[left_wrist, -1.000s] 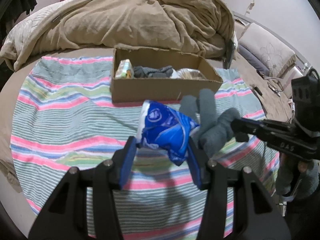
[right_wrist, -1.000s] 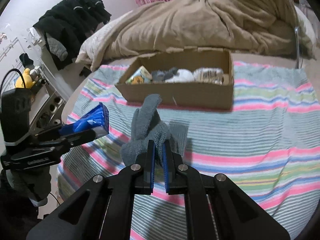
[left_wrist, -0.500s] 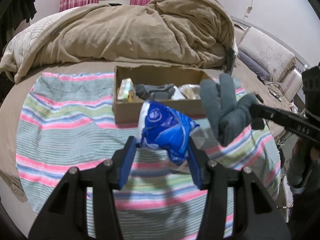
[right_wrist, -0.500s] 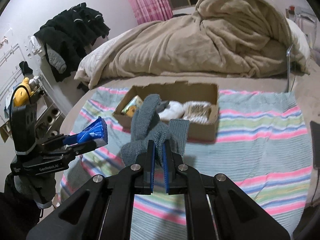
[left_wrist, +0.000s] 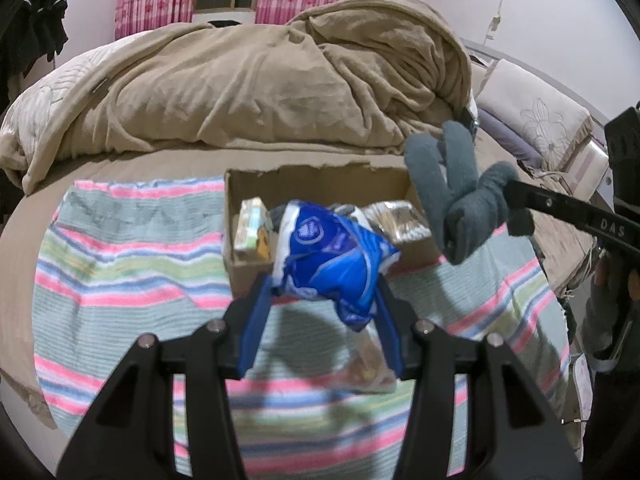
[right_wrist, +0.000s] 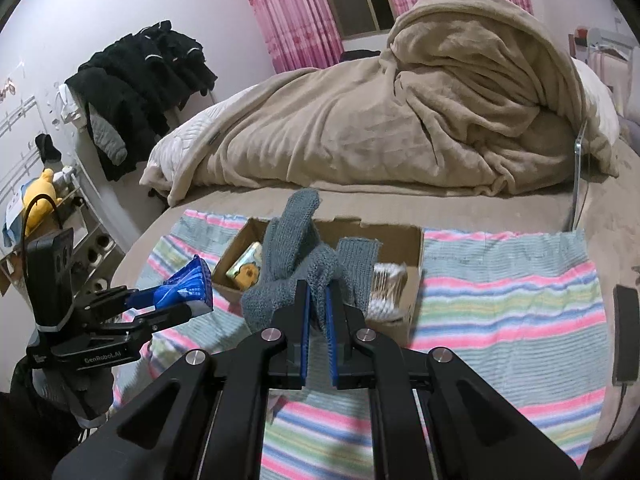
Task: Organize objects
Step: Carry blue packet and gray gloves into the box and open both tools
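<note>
My left gripper point(left_wrist: 322, 285) is shut on a crumpled blue plastic packet point(left_wrist: 332, 264), held in the air just in front of the open cardboard box point(left_wrist: 248, 276). My right gripper point(right_wrist: 317, 291) is shut on a grey knitted sock point(right_wrist: 292, 248), also lifted, in front of the box point(right_wrist: 416, 248). In the left wrist view the sock point(left_wrist: 452, 200) hangs to the right of the packet, over the box's right end. In the right wrist view the left gripper point(right_wrist: 188, 294) with the packet point(right_wrist: 188, 282) is at the left. Inside the box lie a small printed pack point(left_wrist: 250, 228) and a cotton-swab pack point(right_wrist: 386, 280).
The box stands on a striped cloth point(left_wrist: 120, 272) spread over the bed. A bunched beige blanket point(left_wrist: 260, 92) fills the far side, with a pillow point(left_wrist: 536, 120) at the right. Black clothes point(right_wrist: 140, 84) hang on the left wall. A dark flat device point(right_wrist: 626, 332) lies at the bed's right edge.
Both grippers have risen and moved toward the box, carrying the packet and the sock. The box now sits lower and closer behind the held things. Both grips are unchanged.
</note>
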